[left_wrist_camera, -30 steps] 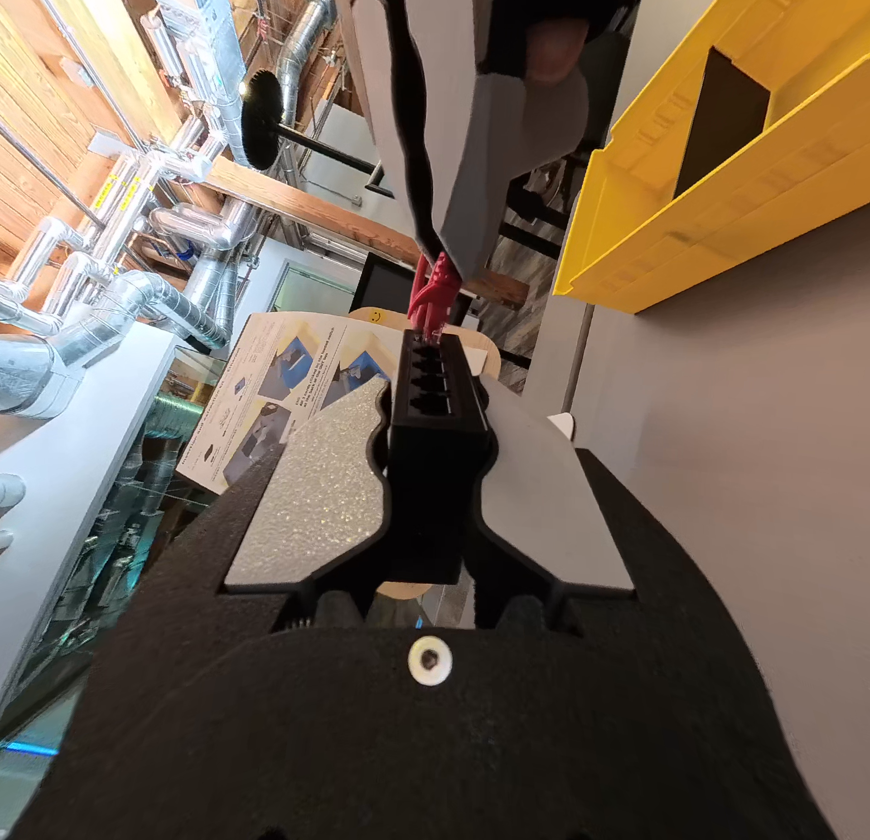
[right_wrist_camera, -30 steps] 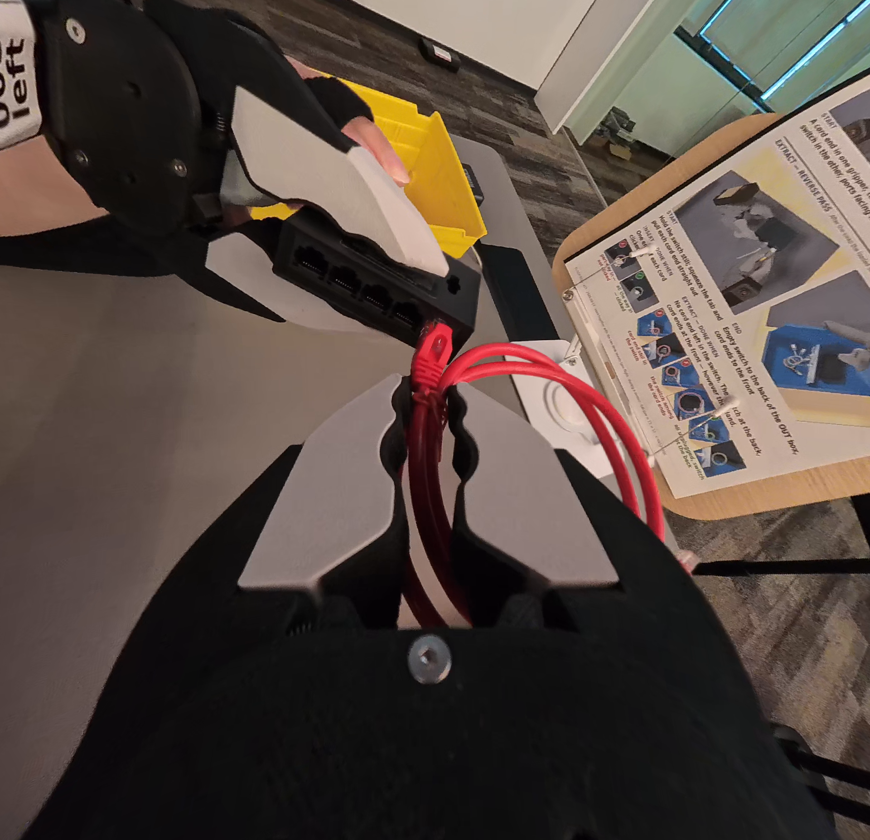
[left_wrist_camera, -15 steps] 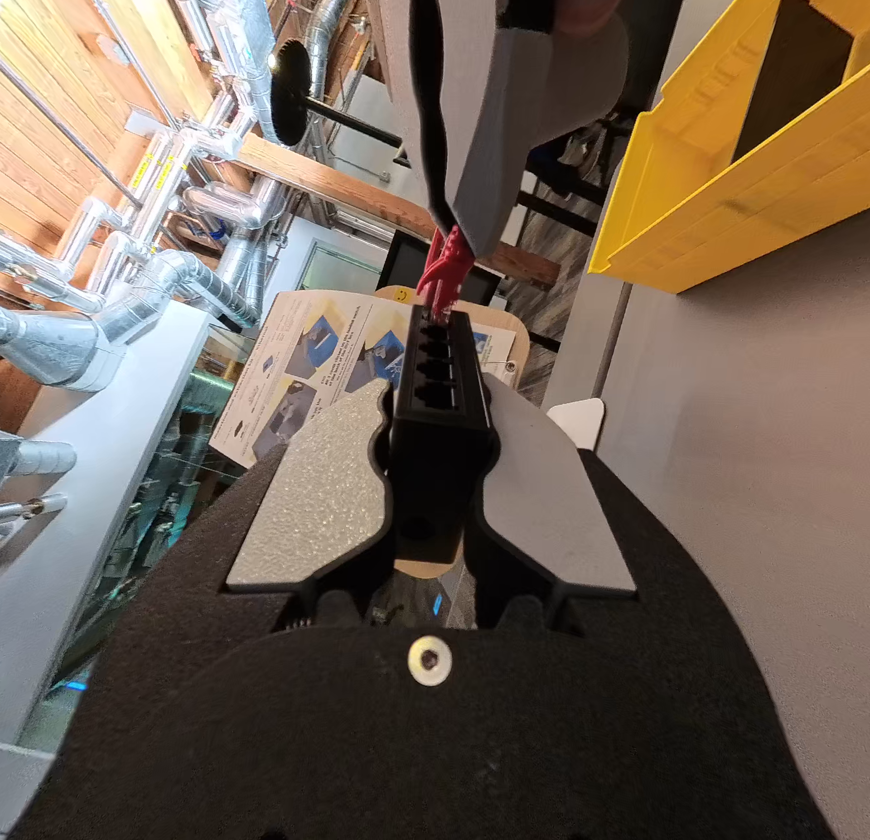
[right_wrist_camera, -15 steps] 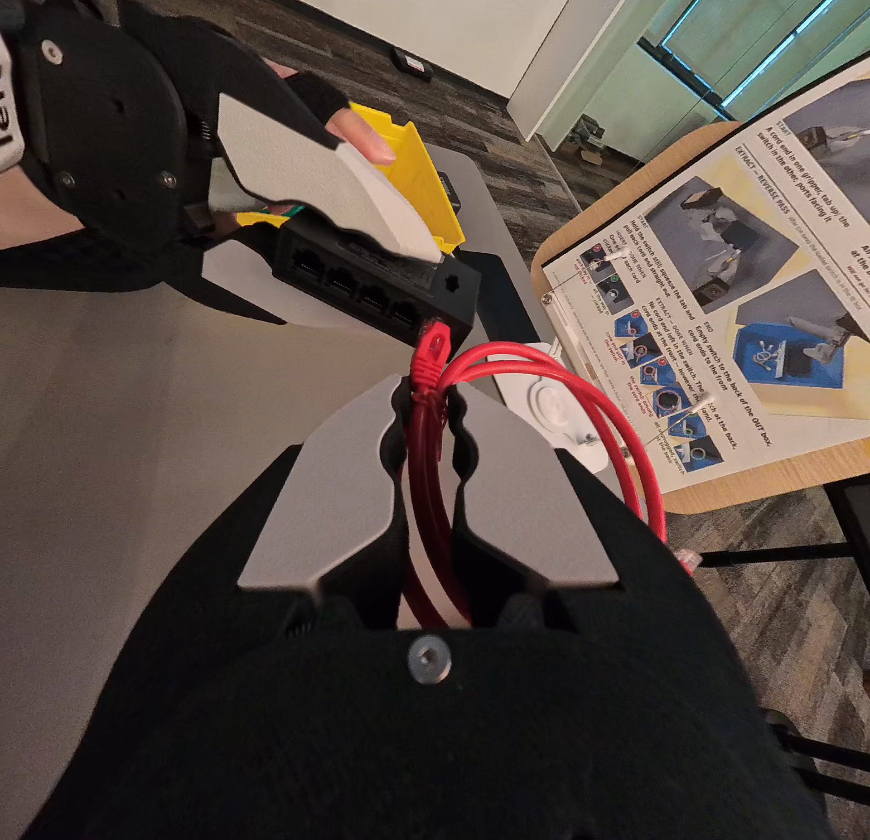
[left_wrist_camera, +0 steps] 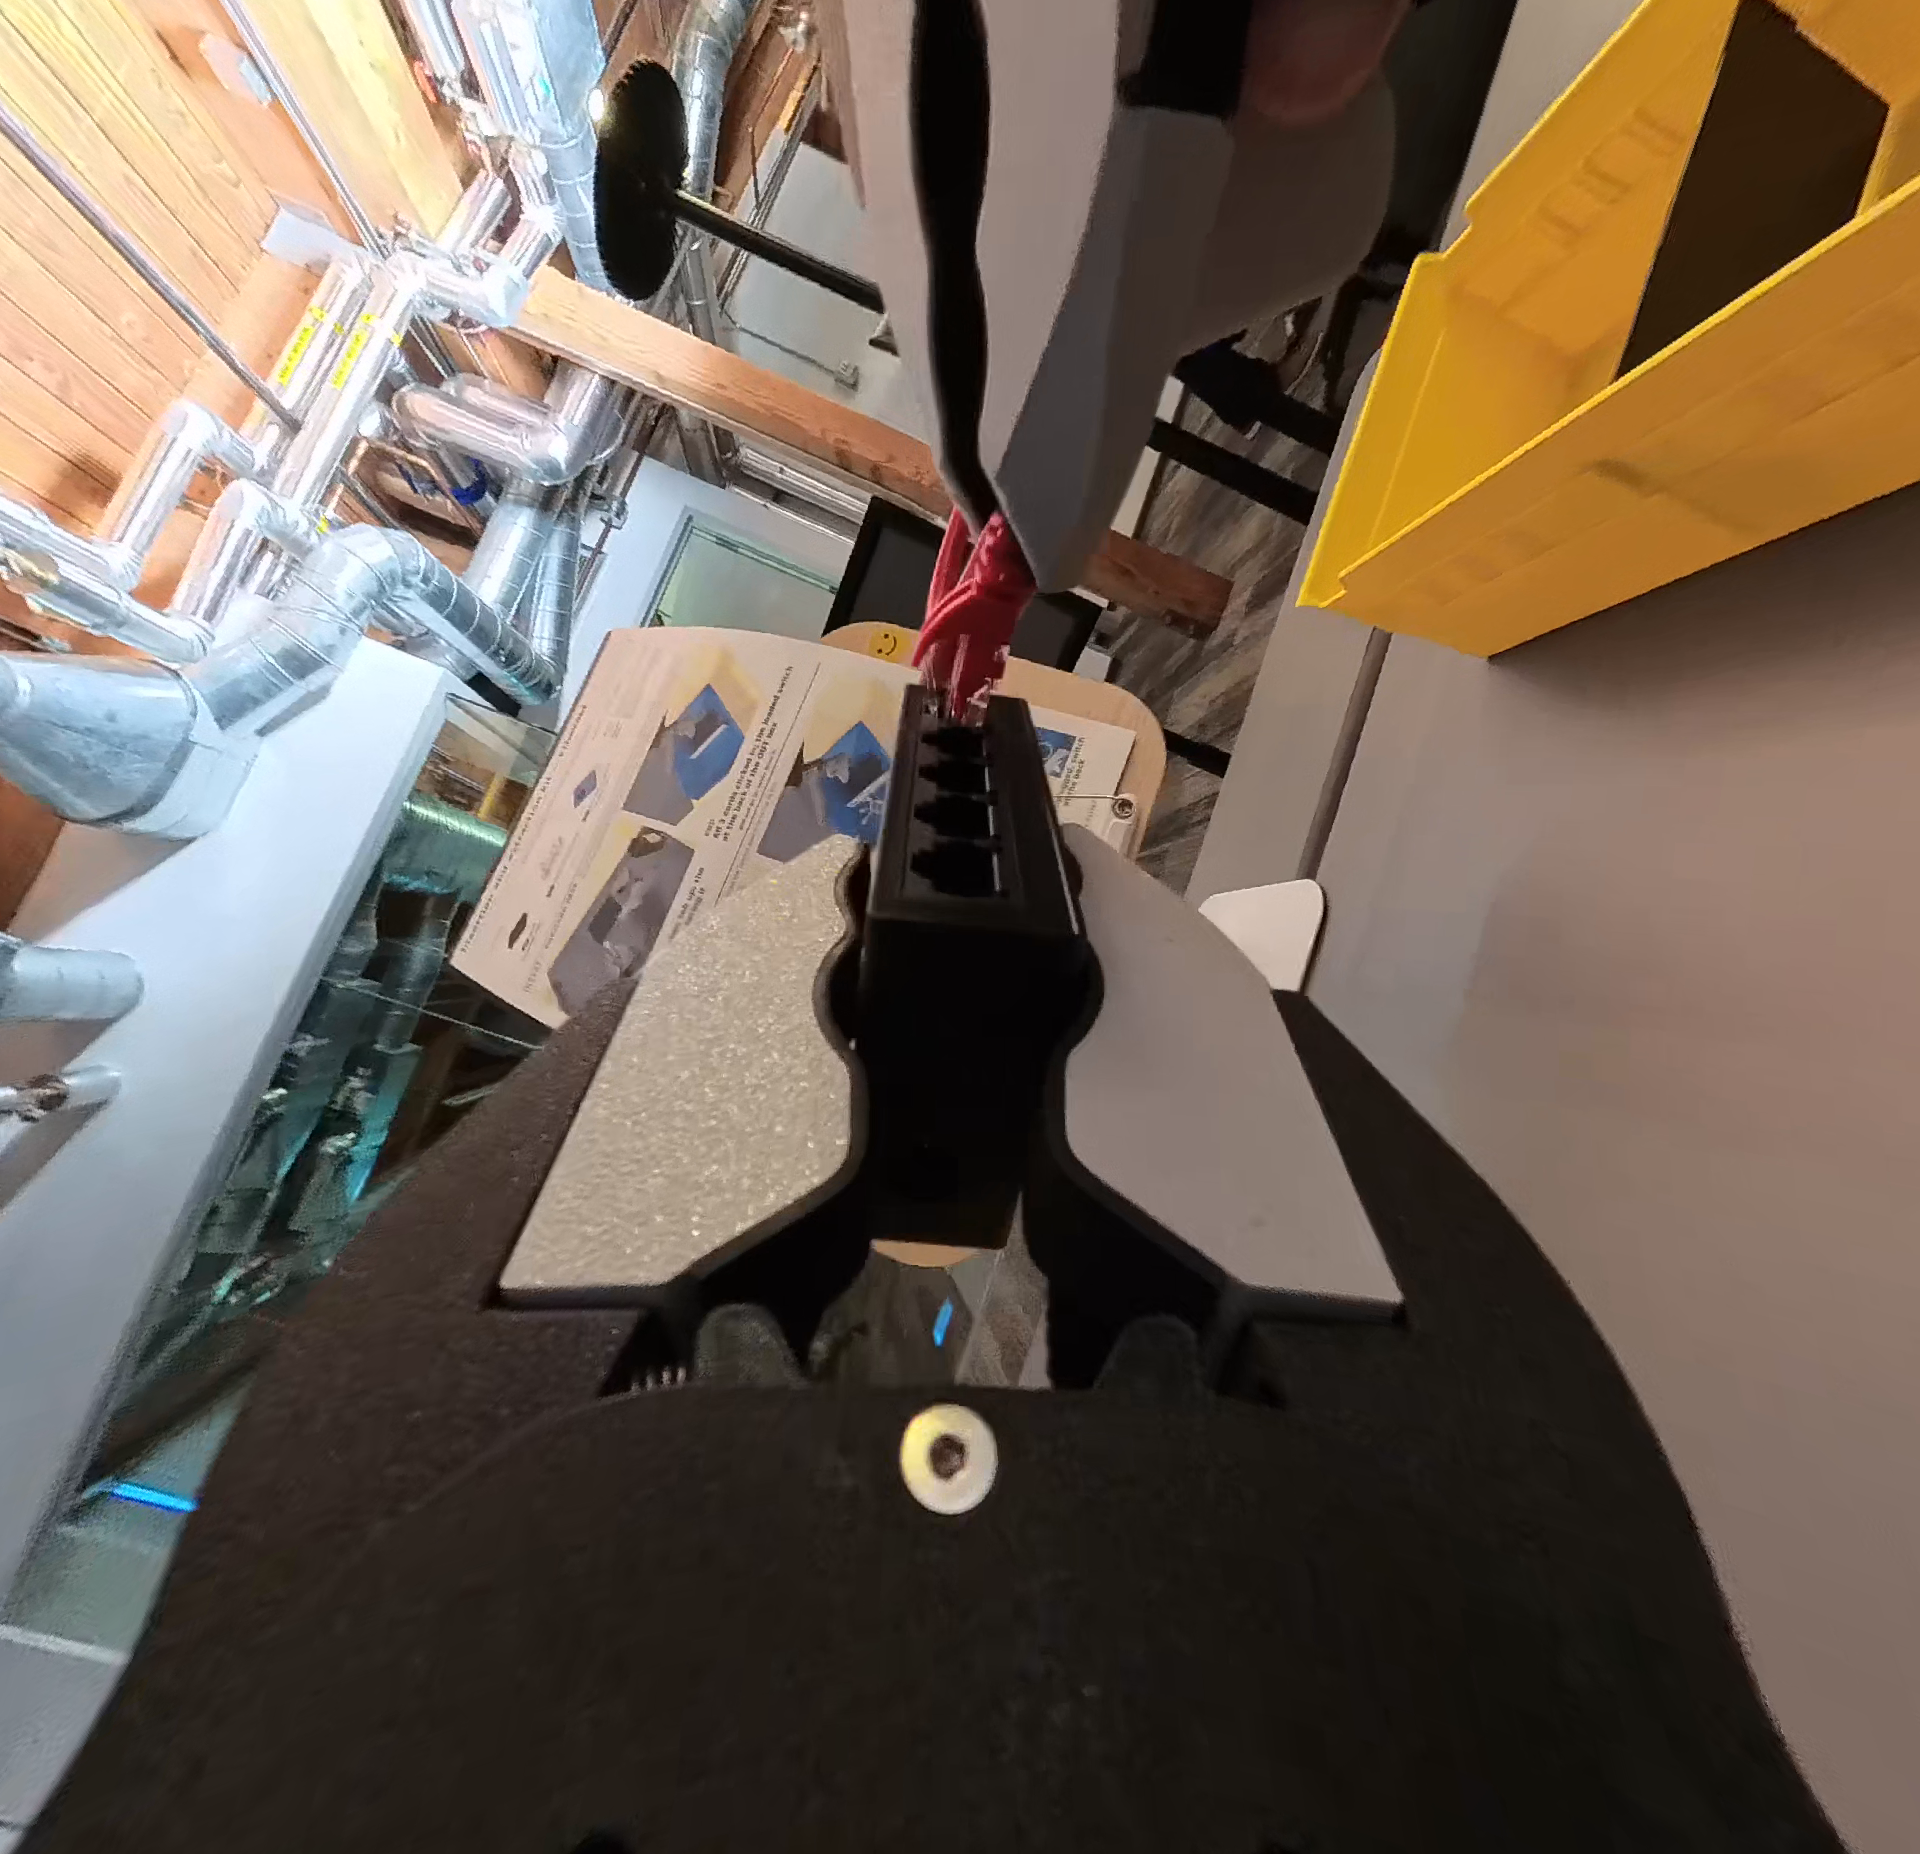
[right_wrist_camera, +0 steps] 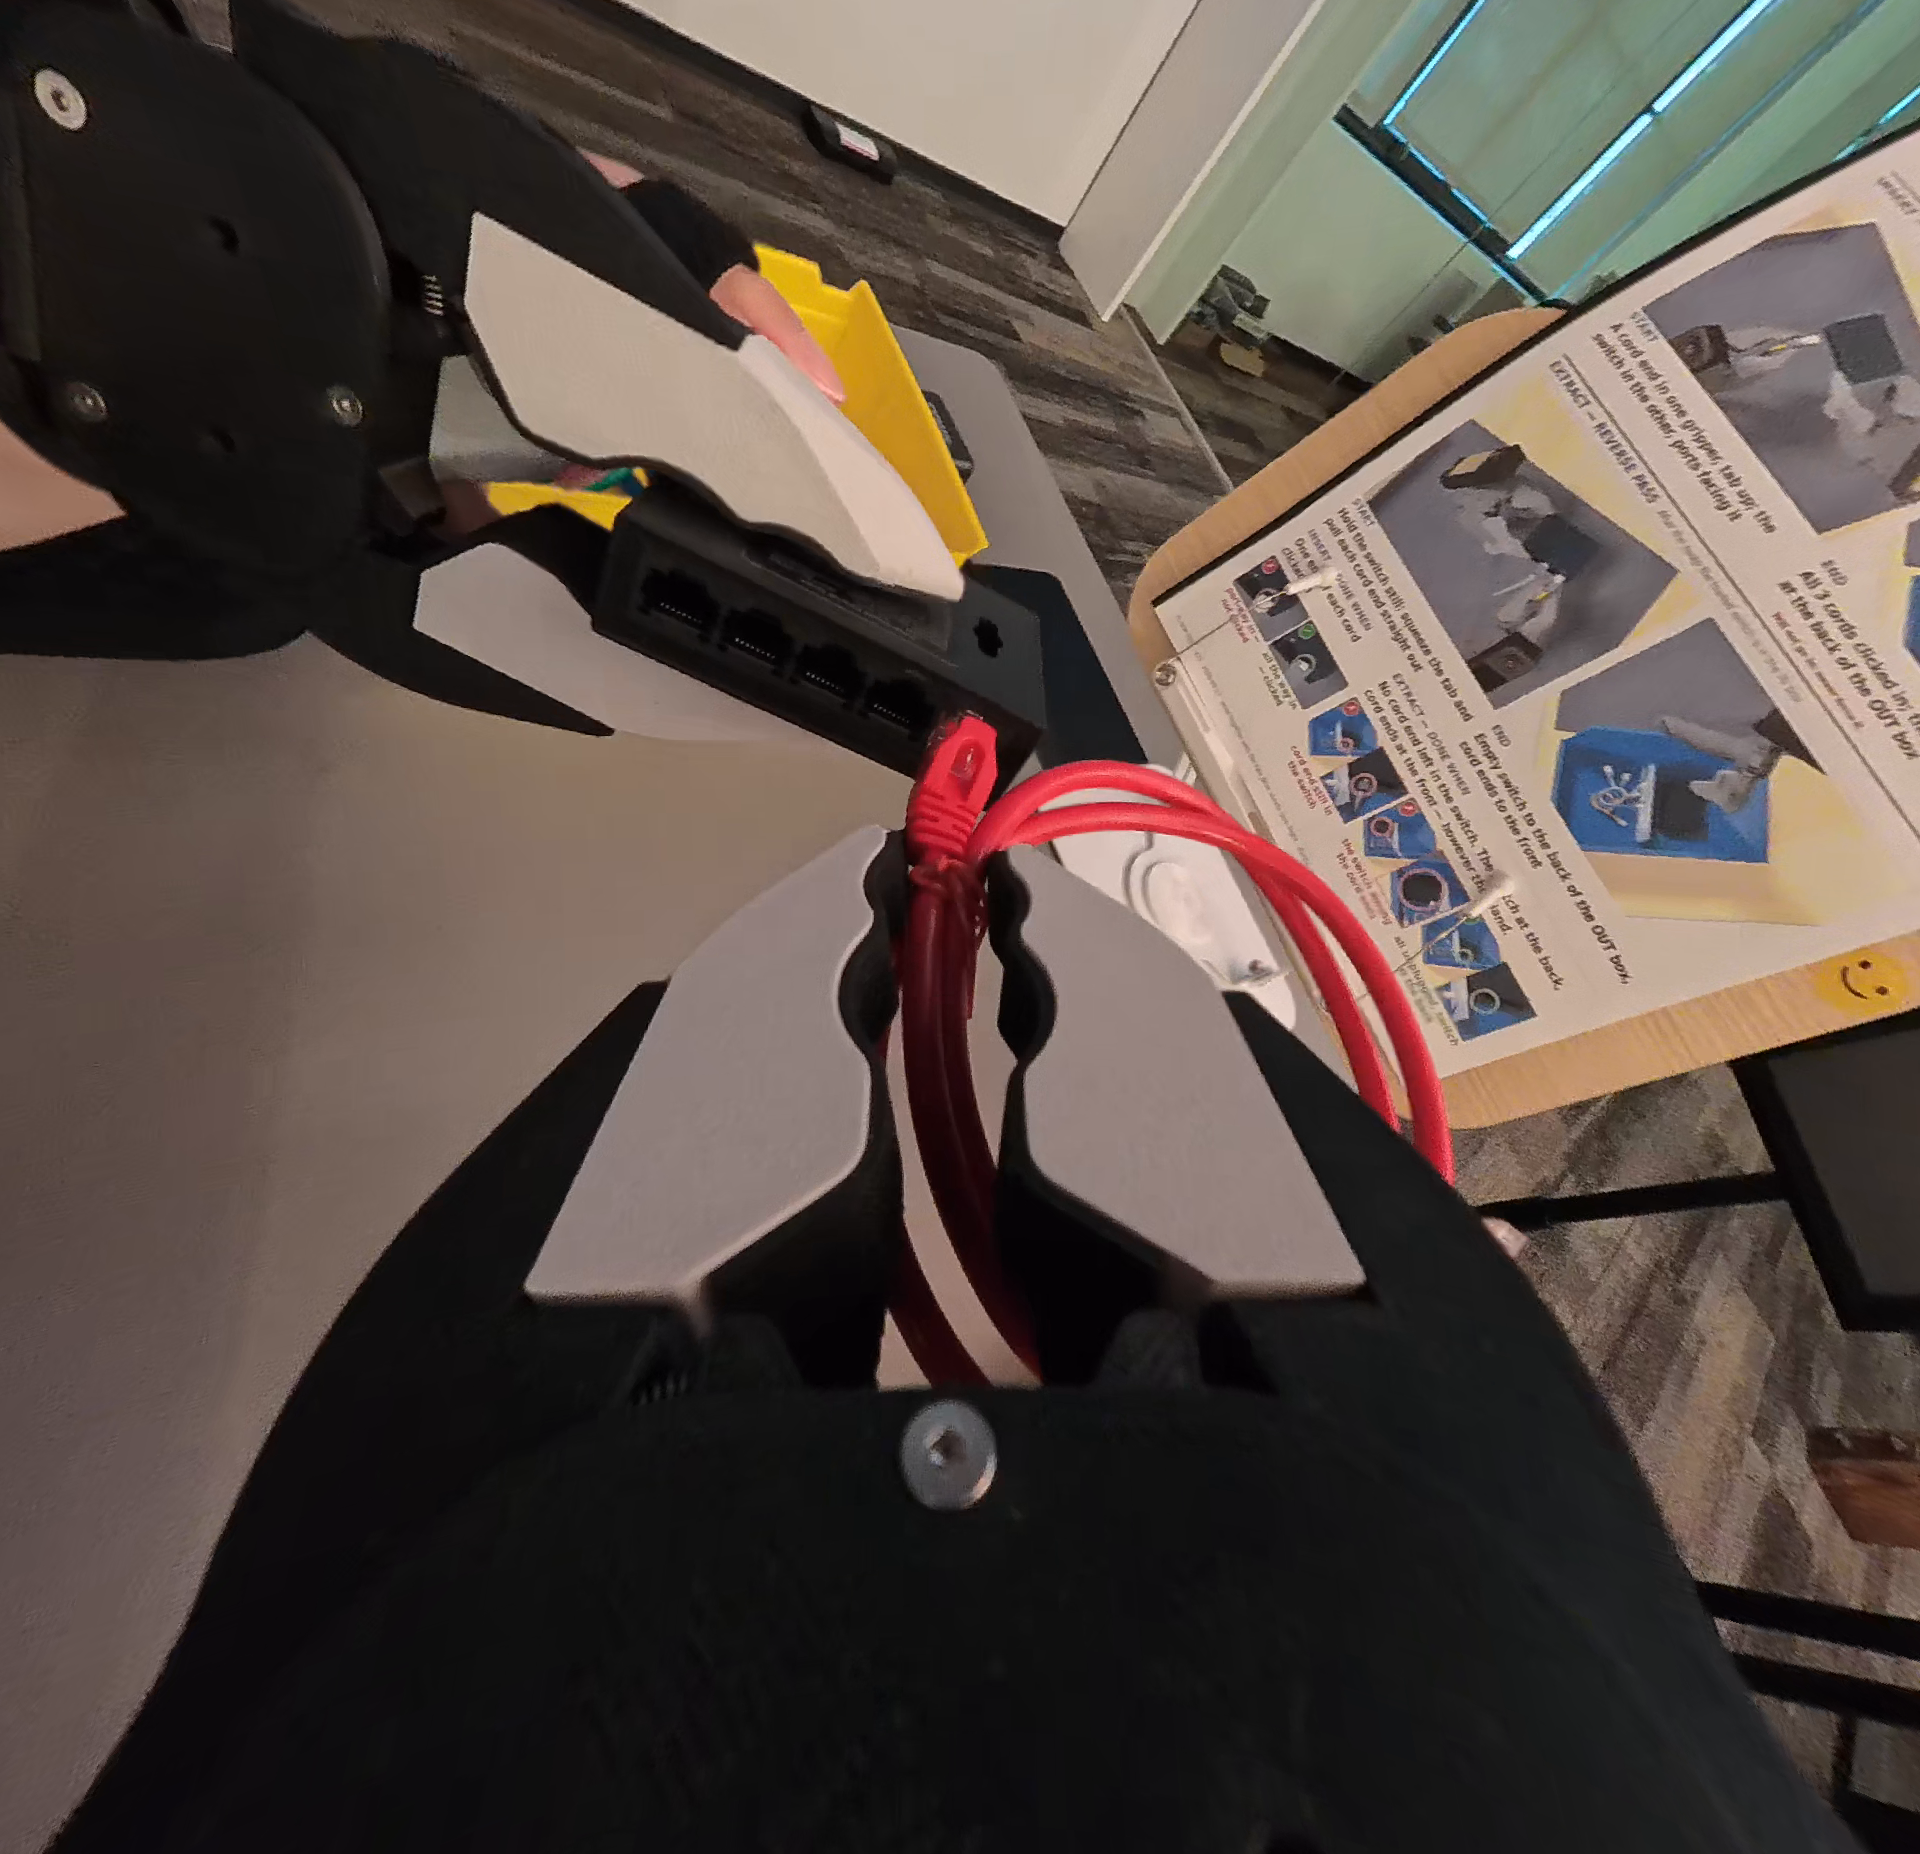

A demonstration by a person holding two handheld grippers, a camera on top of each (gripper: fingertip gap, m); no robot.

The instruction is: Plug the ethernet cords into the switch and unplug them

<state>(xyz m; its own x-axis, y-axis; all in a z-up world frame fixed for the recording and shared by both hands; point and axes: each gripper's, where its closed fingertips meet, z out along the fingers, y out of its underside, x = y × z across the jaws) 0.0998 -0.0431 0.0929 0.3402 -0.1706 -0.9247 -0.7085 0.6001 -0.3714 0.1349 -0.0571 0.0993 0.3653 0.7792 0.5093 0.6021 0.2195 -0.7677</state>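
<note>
My left gripper (left_wrist_camera: 966,900) is shut on a black network switch (left_wrist_camera: 961,931) and holds it above the grey table, its row of ports facing up in this view. My right gripper (right_wrist_camera: 940,848) is shut on a looped red ethernet cord (right_wrist_camera: 940,1025). The cord's red plug (right_wrist_camera: 951,776) sticks out past the fingertips and touches the switch (right_wrist_camera: 831,641) at its end port. In the left wrist view the plug (left_wrist_camera: 971,651) meets the farthest port, under the right gripper (left_wrist_camera: 1013,547). How deep the plug sits cannot be told.
A yellow bin (left_wrist_camera: 1621,370) stands on the grey table (left_wrist_camera: 1662,973); it shows behind the switch in the right wrist view (right_wrist_camera: 883,391). An instruction sheet (right_wrist_camera: 1621,661) lies on a round wooden side table (right_wrist_camera: 1662,1035). A white object (right_wrist_camera: 1174,890) lies at the table's edge. My right fingertips sit around 5 cm from my left ones.
The red plug has stayed at the switch's end port. Both grippers have shifted a little together; the switch sits slightly more tilted in the right wrist view. Both grips are unchanged.
</note>
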